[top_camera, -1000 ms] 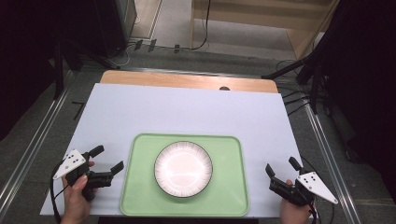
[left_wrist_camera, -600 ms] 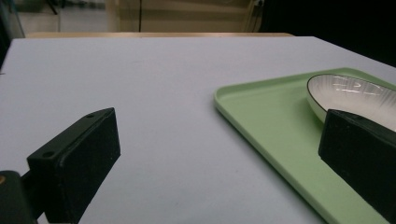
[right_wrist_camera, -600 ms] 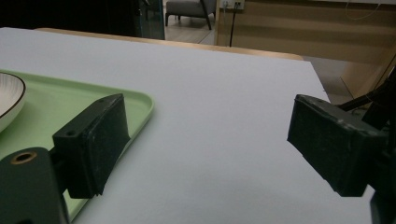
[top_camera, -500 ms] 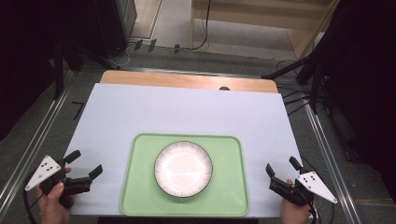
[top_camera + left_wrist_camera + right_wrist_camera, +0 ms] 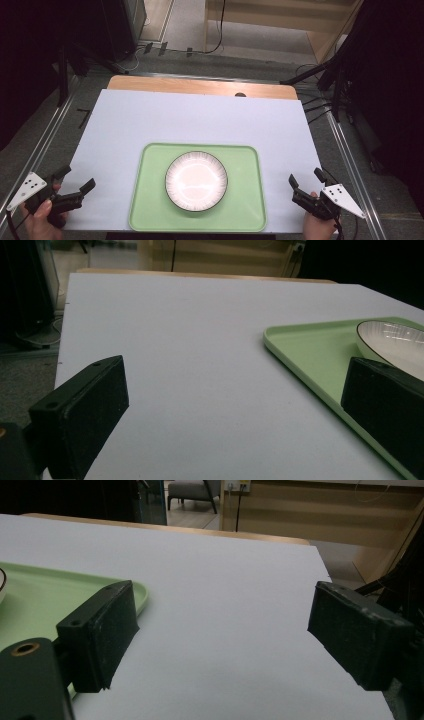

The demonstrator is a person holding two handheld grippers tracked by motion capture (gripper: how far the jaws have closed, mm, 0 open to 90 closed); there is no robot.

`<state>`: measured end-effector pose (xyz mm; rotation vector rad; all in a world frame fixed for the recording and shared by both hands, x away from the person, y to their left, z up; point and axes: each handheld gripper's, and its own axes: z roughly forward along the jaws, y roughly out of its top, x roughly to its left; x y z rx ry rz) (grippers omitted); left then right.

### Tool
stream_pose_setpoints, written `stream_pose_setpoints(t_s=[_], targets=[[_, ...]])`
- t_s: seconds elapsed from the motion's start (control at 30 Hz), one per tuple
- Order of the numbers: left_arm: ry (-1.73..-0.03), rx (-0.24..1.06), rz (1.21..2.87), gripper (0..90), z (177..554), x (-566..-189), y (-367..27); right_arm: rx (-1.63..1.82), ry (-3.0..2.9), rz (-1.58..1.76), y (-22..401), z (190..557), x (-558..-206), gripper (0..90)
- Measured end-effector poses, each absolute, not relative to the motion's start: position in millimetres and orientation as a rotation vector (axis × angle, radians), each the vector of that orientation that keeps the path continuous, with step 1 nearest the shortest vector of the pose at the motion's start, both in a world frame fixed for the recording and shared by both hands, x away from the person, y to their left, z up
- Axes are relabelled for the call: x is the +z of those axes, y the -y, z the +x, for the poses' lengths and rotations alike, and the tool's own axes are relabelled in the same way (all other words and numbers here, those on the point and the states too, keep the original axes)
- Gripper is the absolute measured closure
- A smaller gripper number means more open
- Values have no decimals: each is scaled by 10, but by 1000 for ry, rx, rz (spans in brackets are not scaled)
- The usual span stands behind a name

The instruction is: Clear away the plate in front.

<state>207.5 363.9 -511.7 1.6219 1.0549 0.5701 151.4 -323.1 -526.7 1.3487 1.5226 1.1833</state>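
The round white ceramic plate with a dark ribbed rim (image 5: 196, 181) sits in the middle of the pale green rounded plastic tray (image 5: 150, 200), which lies at the near edge of the table (image 5: 200, 120). The left hand-held gripper (image 5: 75, 186) hovers off the tray's left side with its jaws apart and empty, and the right hand-held gripper (image 5: 306, 181) hangs off the right side, likewise spread and empty. The likely risk is that a jaw coming in low catches the tray's raised lip and shoves tray and plate toward the near edge; the glossy plate could also slip from a shallow pinch on its rim. The table wears a smooth white sheet over light wood, in a dim room with cables, dark stands and wooden panelling behind.
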Motion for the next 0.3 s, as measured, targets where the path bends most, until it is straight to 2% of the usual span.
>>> stream_pose_setpoints(t_s=[0.3], targets=[[-1056, 548, 1621, 0, 2098, -5139, -3651, 1181, -1528, 1346, 3221, 1526, -5276, 129]])
